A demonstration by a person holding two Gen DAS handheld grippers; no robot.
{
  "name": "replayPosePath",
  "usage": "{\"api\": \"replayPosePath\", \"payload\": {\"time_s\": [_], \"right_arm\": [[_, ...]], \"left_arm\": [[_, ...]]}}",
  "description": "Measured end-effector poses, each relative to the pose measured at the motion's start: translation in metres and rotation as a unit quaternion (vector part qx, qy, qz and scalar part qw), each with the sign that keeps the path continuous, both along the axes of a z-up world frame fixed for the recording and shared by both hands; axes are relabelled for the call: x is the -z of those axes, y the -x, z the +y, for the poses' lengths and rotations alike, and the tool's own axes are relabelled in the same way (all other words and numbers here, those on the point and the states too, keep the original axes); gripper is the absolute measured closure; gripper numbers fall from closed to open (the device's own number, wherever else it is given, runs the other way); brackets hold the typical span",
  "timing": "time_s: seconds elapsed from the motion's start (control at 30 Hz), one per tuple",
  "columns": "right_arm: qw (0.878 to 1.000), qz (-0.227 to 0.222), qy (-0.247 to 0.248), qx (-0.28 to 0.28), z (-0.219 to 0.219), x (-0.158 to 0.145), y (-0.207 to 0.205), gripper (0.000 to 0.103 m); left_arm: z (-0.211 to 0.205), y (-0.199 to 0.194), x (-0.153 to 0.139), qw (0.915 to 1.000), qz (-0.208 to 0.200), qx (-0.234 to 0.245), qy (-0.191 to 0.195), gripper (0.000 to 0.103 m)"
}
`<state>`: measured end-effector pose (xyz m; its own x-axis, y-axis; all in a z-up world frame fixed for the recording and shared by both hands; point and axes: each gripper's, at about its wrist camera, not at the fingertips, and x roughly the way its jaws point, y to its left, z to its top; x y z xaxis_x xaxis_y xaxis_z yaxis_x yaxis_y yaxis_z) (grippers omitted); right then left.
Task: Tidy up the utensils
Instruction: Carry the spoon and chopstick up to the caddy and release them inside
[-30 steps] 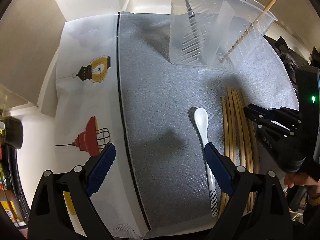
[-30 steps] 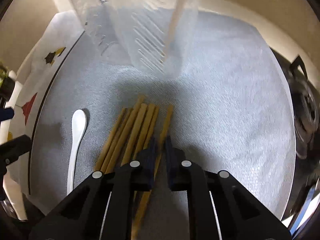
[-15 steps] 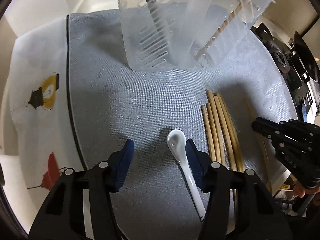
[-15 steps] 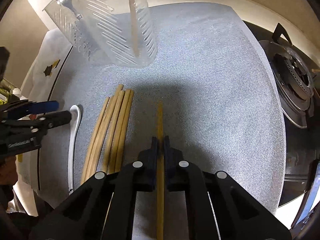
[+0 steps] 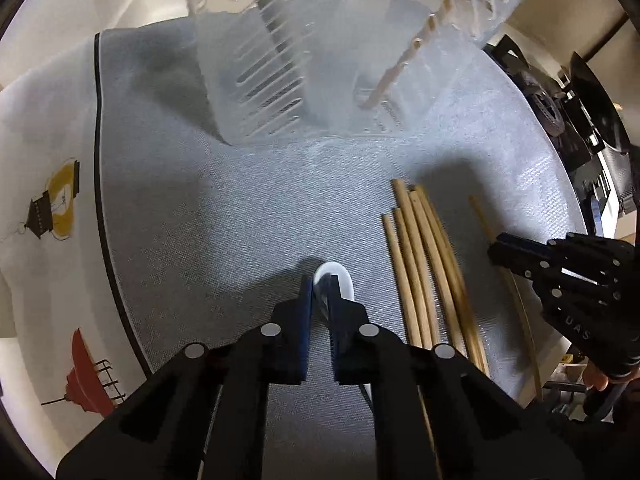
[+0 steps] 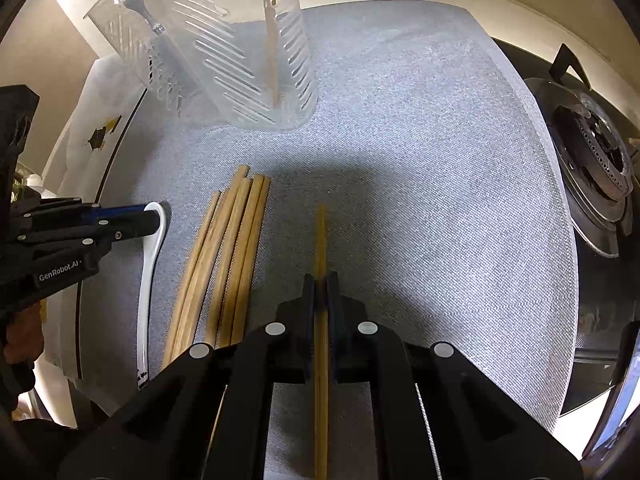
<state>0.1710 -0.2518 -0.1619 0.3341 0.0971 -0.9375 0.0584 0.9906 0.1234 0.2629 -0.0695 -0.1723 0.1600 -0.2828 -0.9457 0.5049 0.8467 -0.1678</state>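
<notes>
My left gripper is shut on the bowl end of a white ceramic spoon, which lies on the grey mat; it also shows in the right wrist view. My right gripper is shut on a single wooden chopstick, apart from a bundle of several chopsticks lying to its left. A clear slotted utensil holder stands at the back of the mat with a fork and one chopstick in it.
A gas stove burner lies right of the mat. A white patterned cloth lies left of the mat. The counter's front edge is close behind both grippers.
My left gripper has moved right over the spoon's bowl and closed on it. My right gripper holds the single chopstick, moved apart from the bundle.
</notes>
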Motion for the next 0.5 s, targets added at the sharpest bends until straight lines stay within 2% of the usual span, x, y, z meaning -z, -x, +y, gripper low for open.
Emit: {"api": "replayPosePath", "payload": {"time_s": [0.17, 0.3, 0.5], "right_arm": [[1.0, -0.023, -0.005, 0.0, -0.005, -0.014, 0.005, 0.097], [0.998, -0.056, -0.011, -0.002, -0.005, -0.039, 0.009, 0.097], [0.994, -0.112, -0.008, -0.016, -0.003, -0.082, 0.019, 0.097]], "left_arm": [[0.003, 0.012, -0.019, 0.9997, -0.022, -0.009, 0.008, 0.097], [0.012, 0.016, -0.054, 0.9979, -0.058, -0.02, 0.02, 0.097], [0.024, 0.035, -0.109, 0.9908, -0.123, -0.042, 0.037, 0.097]]}}
